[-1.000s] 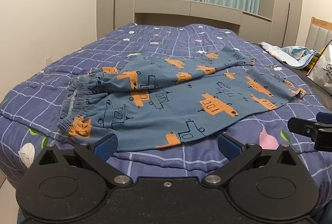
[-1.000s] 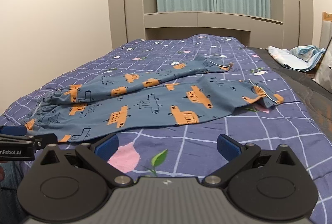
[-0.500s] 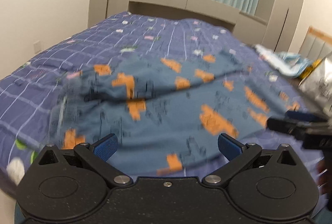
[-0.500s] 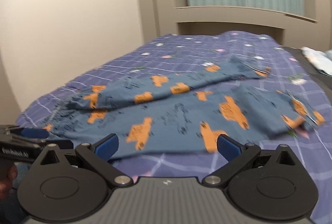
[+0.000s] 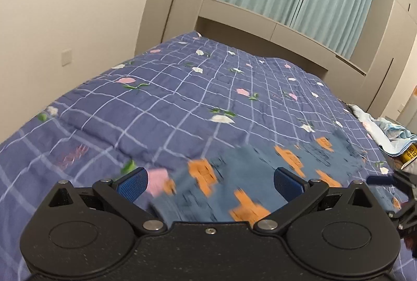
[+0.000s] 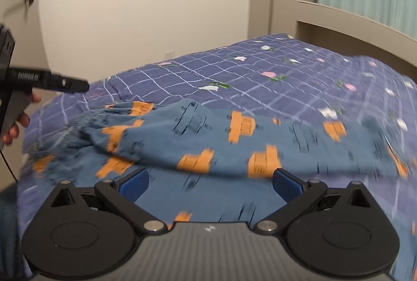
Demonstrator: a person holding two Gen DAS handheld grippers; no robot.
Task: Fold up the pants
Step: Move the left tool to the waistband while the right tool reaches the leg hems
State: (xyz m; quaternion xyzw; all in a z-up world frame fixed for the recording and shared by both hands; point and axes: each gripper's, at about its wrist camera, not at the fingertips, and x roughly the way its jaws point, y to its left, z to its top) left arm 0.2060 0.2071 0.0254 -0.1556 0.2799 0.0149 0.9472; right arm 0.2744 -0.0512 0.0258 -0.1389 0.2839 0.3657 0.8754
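Purple checked bedding fills both views, with bare quilt stretching beyond the blue pants toward wall and curtains. Both the left gripper and right gripper hover spread and empty over the pants. Only the right wrist view shows the bunched waistband near the bed's edge; only the left shows a light cloth pile.

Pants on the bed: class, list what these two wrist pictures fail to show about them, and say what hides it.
- Pants, left wrist view: print smeared by motion blur; near part hidden behind the left claw.
- Pants, right wrist view: near edge covered by the right claw; leg ends run off the right edge.
- Waistband, right wrist view: too blurred to read its folds.
- Contact: neither view shows whether a claw touches the cloth.
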